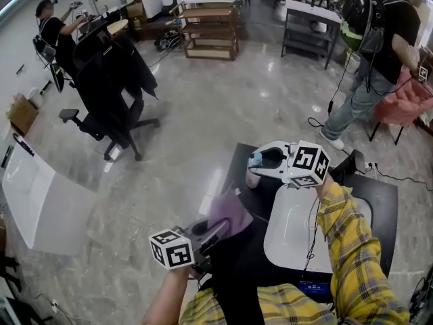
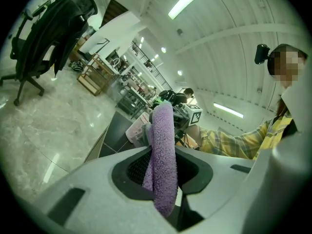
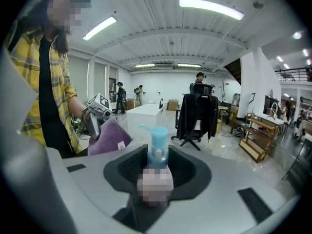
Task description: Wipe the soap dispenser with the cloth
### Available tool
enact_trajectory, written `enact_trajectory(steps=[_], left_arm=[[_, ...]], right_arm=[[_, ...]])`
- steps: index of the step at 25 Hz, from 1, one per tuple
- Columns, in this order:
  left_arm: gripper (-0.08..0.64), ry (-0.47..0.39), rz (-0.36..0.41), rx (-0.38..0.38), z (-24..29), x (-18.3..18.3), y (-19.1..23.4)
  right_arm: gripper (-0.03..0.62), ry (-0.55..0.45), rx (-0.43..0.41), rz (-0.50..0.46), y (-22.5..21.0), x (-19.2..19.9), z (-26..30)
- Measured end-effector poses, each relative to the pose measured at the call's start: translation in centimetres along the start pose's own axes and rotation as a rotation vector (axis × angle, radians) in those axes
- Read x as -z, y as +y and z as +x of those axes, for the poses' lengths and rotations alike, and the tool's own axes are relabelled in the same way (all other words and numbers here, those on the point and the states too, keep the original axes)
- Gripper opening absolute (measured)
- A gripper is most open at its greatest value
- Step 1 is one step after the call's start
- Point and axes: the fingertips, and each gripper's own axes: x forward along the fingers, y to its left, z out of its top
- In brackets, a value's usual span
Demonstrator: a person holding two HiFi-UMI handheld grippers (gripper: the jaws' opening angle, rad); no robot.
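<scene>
- The left gripper (image 1: 215, 232) reached from 6 o'clock toward 1 o'clock, nearly level, with a bare forearm behind it. Its jaws were clamped on the cloth (image 2: 163, 150).
- The cloth was purple and fleecy. It was folded into a thick strip that stood up out of the jaws and hung below them.
- The right gripper (image 3: 156, 174) came in from 3 o'clock, tipped slightly down, on an arm in a yellow plaid sleeve (image 1: 345, 249). Its jaws were closed on the dispenser (image 3: 158, 147).
- The dispenser had a pale pinkish rounded body and a light blue plastic pump. It stood upright between the pads at the table's 10 o'clock corner; whether it touched the top could not be told.
- In the head view the cloth sat near the dispenser, at its 7 o'clock, and the two did not touch.
- The table (image 1: 385, 202) was matte black with straight edges. A smooth white slab (image 1: 291, 235) with rounded corners lay on it, below the right forearm.
- Glossy marbled floor (image 1: 203, 114) lay open from 9 to 12 o'clock of the grippers.
- A black chair (image 1: 108, 80) draped with a dark coat stood well apart at 10 o'clock, and a white tabletop (image 1: 40, 202) at 9 o'clock.
</scene>
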Motion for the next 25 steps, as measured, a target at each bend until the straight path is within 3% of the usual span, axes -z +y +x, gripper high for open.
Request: enact_trajectory(steps=[9, 25], left_arm=[[0.077, -0.009, -0.019, -0.008, 1.4, -0.6, 0.4], [0.077, 0.009, -0.028, -0.005, 2.1, 0.1, 0.4]], right_arm=[[0.121, -0.023, 0.151, 0.112, -0.5, 0.0, -0.2], [0.120, -0.077, 0.656, 0.330, -1.6, 0.2, -0.4]])
